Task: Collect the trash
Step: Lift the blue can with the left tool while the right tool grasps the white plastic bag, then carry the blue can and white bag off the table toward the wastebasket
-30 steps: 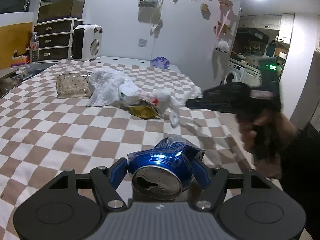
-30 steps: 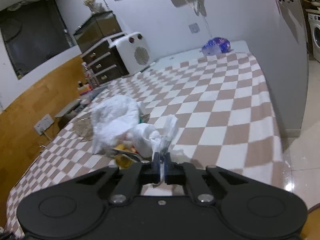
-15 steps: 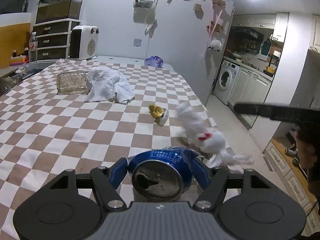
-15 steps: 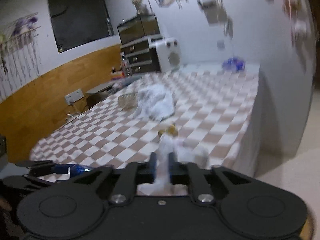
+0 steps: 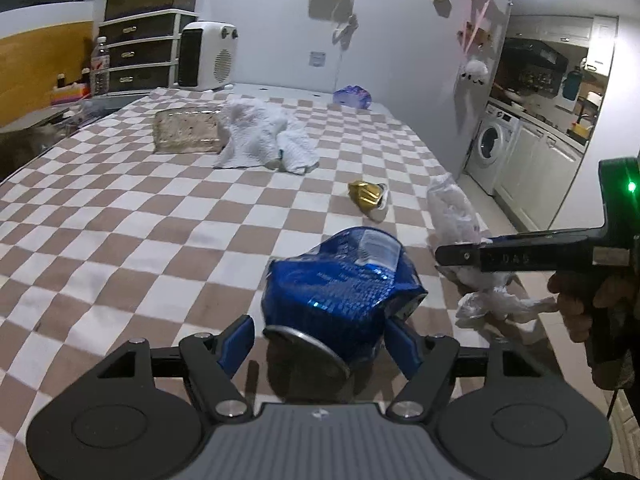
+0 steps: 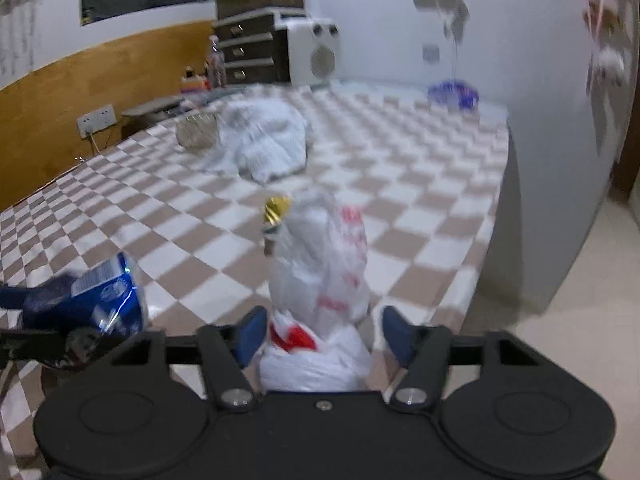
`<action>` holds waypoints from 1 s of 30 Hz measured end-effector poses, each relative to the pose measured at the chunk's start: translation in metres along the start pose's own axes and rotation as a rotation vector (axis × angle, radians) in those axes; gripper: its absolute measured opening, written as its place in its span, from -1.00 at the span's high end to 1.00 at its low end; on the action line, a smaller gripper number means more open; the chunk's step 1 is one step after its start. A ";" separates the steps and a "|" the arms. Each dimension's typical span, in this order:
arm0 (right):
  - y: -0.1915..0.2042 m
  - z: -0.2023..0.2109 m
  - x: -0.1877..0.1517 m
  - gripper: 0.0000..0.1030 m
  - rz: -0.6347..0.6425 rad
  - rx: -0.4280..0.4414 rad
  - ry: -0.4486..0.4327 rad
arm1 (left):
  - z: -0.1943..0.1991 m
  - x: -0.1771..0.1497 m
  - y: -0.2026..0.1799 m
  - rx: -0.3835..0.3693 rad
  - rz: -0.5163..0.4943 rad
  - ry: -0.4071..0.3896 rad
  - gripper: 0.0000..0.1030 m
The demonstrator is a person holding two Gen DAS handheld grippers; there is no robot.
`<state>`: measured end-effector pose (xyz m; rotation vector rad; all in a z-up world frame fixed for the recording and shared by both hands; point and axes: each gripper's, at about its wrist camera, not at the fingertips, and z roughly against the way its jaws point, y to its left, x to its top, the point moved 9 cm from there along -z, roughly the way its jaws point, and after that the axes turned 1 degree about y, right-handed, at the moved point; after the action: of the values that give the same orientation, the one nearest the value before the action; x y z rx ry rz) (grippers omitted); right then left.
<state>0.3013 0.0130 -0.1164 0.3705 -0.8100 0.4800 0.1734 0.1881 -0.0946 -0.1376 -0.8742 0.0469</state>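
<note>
My left gripper (image 5: 320, 340) is open; a crushed blue can (image 5: 344, 292) sits tilted between its fingers, touching only the right one. The can also shows at the left of the right wrist view (image 6: 100, 300). My right gripper (image 6: 320, 330) is open, with a white plastic bag with red print (image 6: 324, 272) standing loose between its spread fingers. In the left wrist view the bag (image 5: 456, 216) hangs at the table's right edge by the right gripper (image 5: 448, 254). A gold wrapper (image 5: 366, 194) lies on the checkered tablecloth (image 5: 160, 220).
A white towel (image 5: 264, 136) and a clear glass dish (image 5: 186, 130) lie further back. A blue-purple bag (image 5: 352, 96) sits at the far end. A heater (image 5: 204, 56), drawers (image 5: 140, 52) and a water bottle (image 5: 99, 66) stand behind. The table's edge drops to the floor on the right.
Both grippers have opened. The right gripper pulled the white bag from mid-table to the right edge and let go of its pinch. The can has tipped forward in the left gripper.
</note>
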 end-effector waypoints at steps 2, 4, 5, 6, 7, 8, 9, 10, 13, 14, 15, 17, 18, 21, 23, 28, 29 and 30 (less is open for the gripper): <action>0.003 0.002 0.001 0.15 0.005 -0.006 -0.009 | 0.006 -0.003 -0.001 0.003 0.011 -0.012 -0.54; 0.011 0.006 0.004 0.16 0.026 0.028 -0.031 | 0.013 -0.007 -0.003 0.005 0.019 -0.026 -0.54; 0.015 0.008 0.007 0.16 0.029 0.048 -0.038 | 0.018 -0.010 -0.005 0.007 0.025 -0.037 -0.54; 0.019 0.010 0.009 0.16 0.038 0.057 -0.045 | 0.023 -0.012 -0.008 0.003 0.030 -0.048 -0.54; 0.023 0.011 0.012 0.16 0.053 0.063 -0.053 | 0.028 -0.013 -0.011 -0.008 0.036 -0.059 -0.54; 0.028 0.010 0.015 0.16 0.064 0.067 -0.058 | 0.032 -0.014 -0.015 -0.022 0.040 -0.066 -0.54; 0.032 0.010 0.017 0.16 0.072 0.074 -0.059 | 0.035 -0.014 -0.021 -0.040 0.040 -0.071 -0.54; 0.036 0.008 0.019 0.16 0.078 0.085 -0.058 | 0.038 -0.015 -0.027 -0.056 0.036 -0.075 -0.54; 0.051 0.002 0.020 0.16 0.104 0.151 -0.052 | 0.037 -0.012 -0.040 -0.072 0.018 -0.083 -0.55; 0.056 0.002 0.018 0.16 0.116 0.174 -0.044 | 0.034 -0.011 -0.042 -0.067 0.015 -0.079 -0.59; 0.063 0.004 0.015 0.16 0.133 0.204 -0.041 | 0.032 -0.010 -0.042 -0.053 0.014 -0.078 -0.70; 0.072 0.011 0.009 0.17 0.165 0.247 -0.044 | 0.030 -0.008 -0.038 -0.026 0.024 -0.080 -0.77; 0.076 0.016 0.005 0.17 0.176 0.277 -0.043 | 0.029 -0.008 -0.036 -0.023 0.032 -0.080 -0.83; 0.086 0.031 -0.006 0.17 0.202 0.333 -0.049 | 0.029 -0.007 -0.029 0.004 0.045 -0.087 -0.88; 0.092 0.037 -0.013 0.17 0.212 0.371 -0.039 | 0.031 -0.007 -0.024 0.016 0.056 -0.094 -0.90; 0.091 0.039 -0.016 0.17 0.195 0.345 -0.040 | 0.032 -0.011 -0.020 0.037 0.065 -0.091 -0.94; 0.088 0.037 -0.013 0.17 0.183 0.335 -0.043 | 0.030 -0.013 -0.020 0.042 0.062 -0.084 -0.94; 0.084 0.035 -0.010 0.17 0.172 0.319 -0.046 | 0.027 -0.013 -0.020 0.050 0.059 -0.078 -0.94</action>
<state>0.2297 0.0633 -0.0907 0.6111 -0.8148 0.7671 0.1435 0.1695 -0.0846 -0.1155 -0.9458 0.1303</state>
